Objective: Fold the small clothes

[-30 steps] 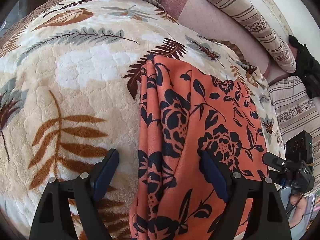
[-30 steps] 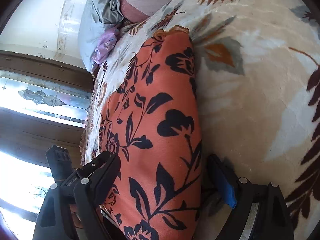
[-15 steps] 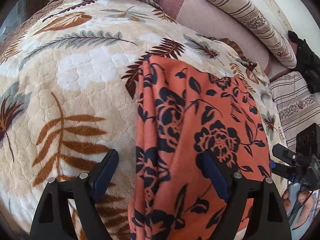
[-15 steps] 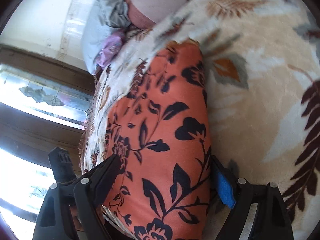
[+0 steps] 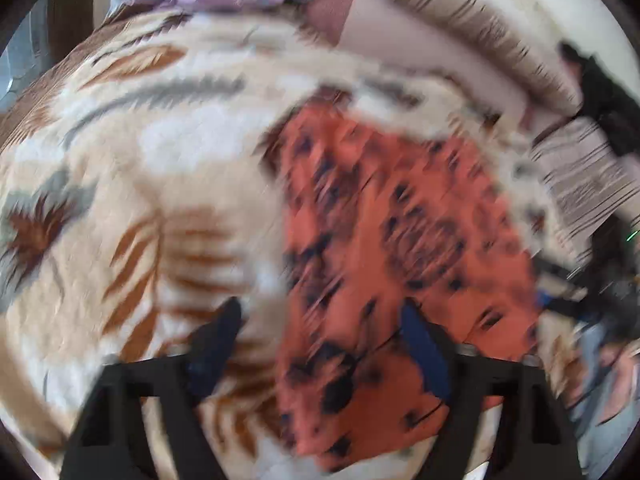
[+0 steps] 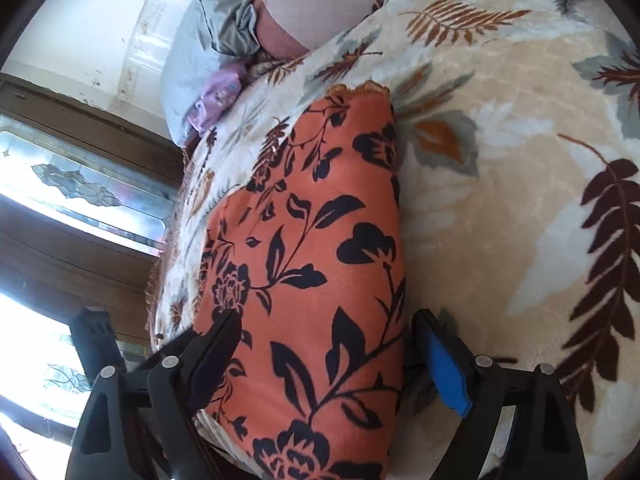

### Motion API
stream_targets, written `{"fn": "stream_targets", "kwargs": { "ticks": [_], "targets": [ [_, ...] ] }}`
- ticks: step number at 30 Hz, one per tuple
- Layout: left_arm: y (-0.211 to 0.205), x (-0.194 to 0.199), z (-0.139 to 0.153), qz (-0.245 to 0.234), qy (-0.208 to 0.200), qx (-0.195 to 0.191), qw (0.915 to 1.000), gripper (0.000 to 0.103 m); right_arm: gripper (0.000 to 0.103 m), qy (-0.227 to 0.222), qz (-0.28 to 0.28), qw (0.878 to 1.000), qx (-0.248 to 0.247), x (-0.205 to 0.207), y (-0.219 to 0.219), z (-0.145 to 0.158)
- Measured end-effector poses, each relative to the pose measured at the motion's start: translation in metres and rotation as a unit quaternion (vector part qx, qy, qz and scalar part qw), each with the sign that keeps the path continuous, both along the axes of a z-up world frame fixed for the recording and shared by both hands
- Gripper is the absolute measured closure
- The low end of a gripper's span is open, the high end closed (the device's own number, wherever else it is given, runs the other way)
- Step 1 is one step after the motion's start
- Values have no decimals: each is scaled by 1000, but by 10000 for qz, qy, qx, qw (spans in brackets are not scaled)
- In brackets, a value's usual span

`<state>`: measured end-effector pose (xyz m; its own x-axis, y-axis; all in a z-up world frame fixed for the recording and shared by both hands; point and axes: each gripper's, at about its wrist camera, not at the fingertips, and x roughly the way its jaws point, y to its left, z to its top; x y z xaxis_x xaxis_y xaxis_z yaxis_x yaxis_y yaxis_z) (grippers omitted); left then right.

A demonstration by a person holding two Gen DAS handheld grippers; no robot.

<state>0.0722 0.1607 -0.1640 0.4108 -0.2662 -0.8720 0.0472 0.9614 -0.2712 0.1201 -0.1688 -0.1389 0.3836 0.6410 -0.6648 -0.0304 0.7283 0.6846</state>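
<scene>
The orange cloth garment with dark blue flowers (image 6: 320, 280) is looking smooth, thin and matt. The cream plush blanket with a brown and grey leaf print (image 6: 500, 208) is showing a soft, fuzzy, quilted pile. The right gripper (image 6: 326, 344) is showing matt black plastic fingers, bright metal screw heads and a blue rubbery pad (image 6: 448, 376). The dark wooden window frame (image 6: 80, 128) is looking slightly glossy.

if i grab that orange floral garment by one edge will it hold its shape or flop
The orange floral garment will probably flop: it is thin cloth that drapes over the rounded blanket and follows its curve. It looks light, so one edge should lift easily. On the plush pile it may drag and bunch rather than slide cleanly.
</scene>
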Motion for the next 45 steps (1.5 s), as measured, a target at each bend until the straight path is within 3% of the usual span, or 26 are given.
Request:
{"fn": "stream_targets", "kwargs": {
  "ticks": [2,4,5,6,9,12,14,16,17,18,19,22,24,26,27,29,31,33,34,35,37,39,41,42,43,45],
  "targets": [
    [12,-5,-6,145,-42,-453,9989,46,14,90,30,9999,-40,-1,-1,-5],
    [10,-7,10,160,-100,-577,9982,60,14,193,33,9998,-60,-2,-2,-9],
    [6,-8,19,77,-178,-558,9983,60,14,181,12,9998,-3,-4,-3,-9],
    [1,-9,26,-33,-257,-469,9986,56,14,155,2,9999,25,-4,-5,-8],
    [-3,-3,47,-99,-671,-493,9965,24,14,114,-155,9998,99,0,-14,-4],
    [-4,11,49,67,-641,-525,9965,23,14,102,-328,9989,308,20,-23,-1],
    [-15,14,34,-118,-460,-129,9988,23,14,150,-435,9978,477,41,-27,-4],
    [-23,13,3,-273,-14,150,9995,31,14,374,-489,9956,700,69,-27,-16],
    [-18,10,-1,-164,-102,-30,9998,30,21,611,-470,9937,818,86,-24,-28],
    [-13,7,-3,-68,-183,-181,9996,29,41,736,-386,9927,874,98,-21,-35],
    [-11,5,-2,-28,-219,-199,9996,29,73,752,-321,9940,721,107,-17,-36],
    [-13,2,-2,-26,-294,-76,9995,29,73,135,-217,9996,151,102,-2,-11],
    [-13,2,-3,-22,-296,-95,9995,28,58,303,-305,9989,-210,97,-2,-22],
    [-12,-1,2,17,-304,-131,9995,28,27,422,-451,9970,472,84,-14,-30],
    [-10,-2,7,73,-304,-122,9994,28,23,388,-457,9966,558,76,-17,-27],
    [-4,-11,19,248,-417,-148,9987,29,21,179,-408,9974,565,52,-23,-13],
    [0,-14,29,396,-649,-406,9963,27,21,116,-283,9967,757,31,-24,-8],
    [4,-14,23,383,-614,-402,9966,26,23,145,121,9987,468,13,-11,-10],
    [1,-6,7,289,-192,-327,9989,46,47,194,423,9988,166,8,1,-16],
    [0,-2,-11,250,123,-504,9983,47,59,289,670,9971,-198,4,13,-24],
    [4,-8,-2,311,-37,-579,9978,51,59,307,471,9984,-76,2,11,-25],
    [6,-16,15,449,-286,-568,9970,51,53,208,267,9994,-100,-2,8,-15],
    [6,-22,29,453,-457,-592,9962,37,23,126,240,9996,-20,-6,8,-7],
    [6,-23,33,401,-476,-698,9956,27,22,120,248,9996,79,-7,7,-5],
    [6,-20,36,362,-539,-772,9949,23,22,103,237,9996,125,-5,7,-3],
    [2,-9,39,340,-652,-556,9957,22,22,28,235,9996,134,-4,7,2]
  ]
}}
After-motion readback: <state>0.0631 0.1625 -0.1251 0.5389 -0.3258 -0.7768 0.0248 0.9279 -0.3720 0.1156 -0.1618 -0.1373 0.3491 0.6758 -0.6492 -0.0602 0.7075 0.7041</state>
